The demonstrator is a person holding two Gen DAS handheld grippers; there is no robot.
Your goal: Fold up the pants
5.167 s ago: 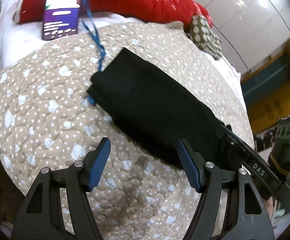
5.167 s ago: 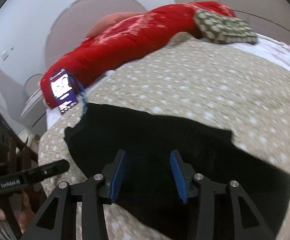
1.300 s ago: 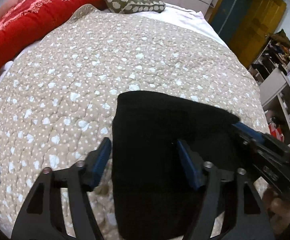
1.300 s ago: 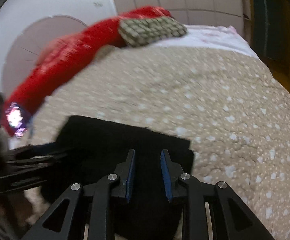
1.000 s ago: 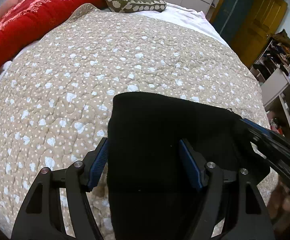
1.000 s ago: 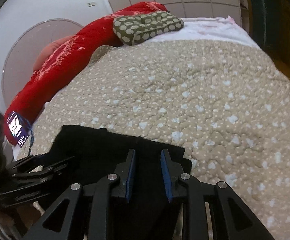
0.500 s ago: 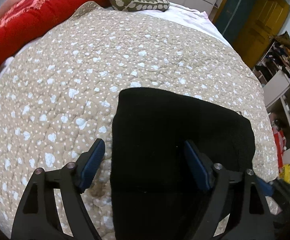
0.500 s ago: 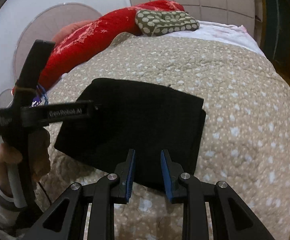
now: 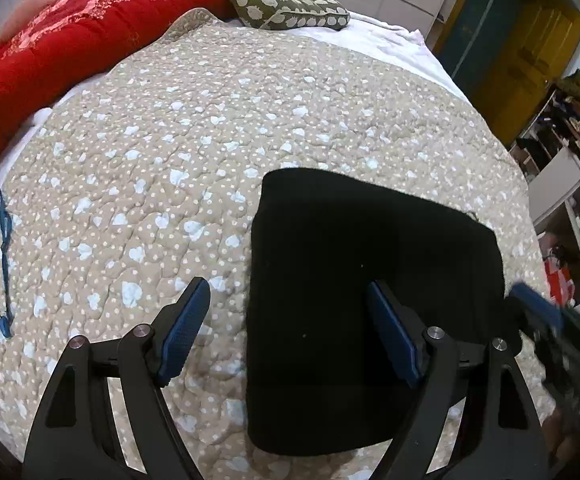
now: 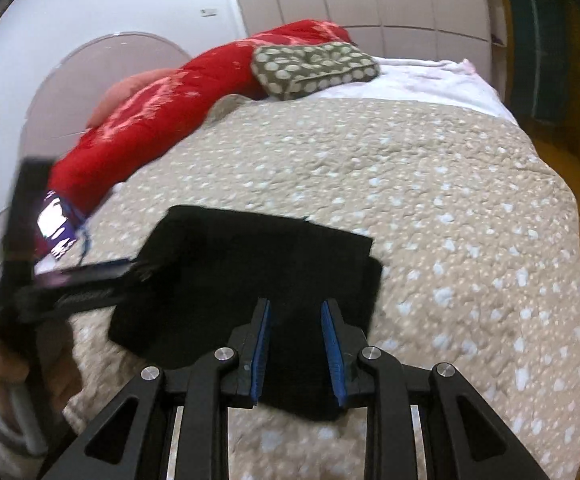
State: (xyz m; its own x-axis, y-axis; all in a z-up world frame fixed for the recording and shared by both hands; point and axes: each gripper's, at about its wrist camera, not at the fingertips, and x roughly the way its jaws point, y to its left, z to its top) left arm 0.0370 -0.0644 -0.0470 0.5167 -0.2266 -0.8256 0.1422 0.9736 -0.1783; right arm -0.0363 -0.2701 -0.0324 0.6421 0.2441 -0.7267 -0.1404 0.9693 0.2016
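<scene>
Pants [image 9: 370, 256] now lie released, compactly folded on the quilt [image 9: 210, 120]; left hand-held gripper [image 9: 290, 336] wide, right hand-held gripper [image 10: 296, 344] narrow, both withdrawn empty: fold judged complete.

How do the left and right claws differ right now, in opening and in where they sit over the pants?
The left claw is wide open; the right claw has only a narrow gap. The left claw straddles the left edge of the pants, one finger over the quilt and one over black cloth; both fingers of the right claw sit over the pants. Both are black with blue pads, and neither grips cloth.
</scene>
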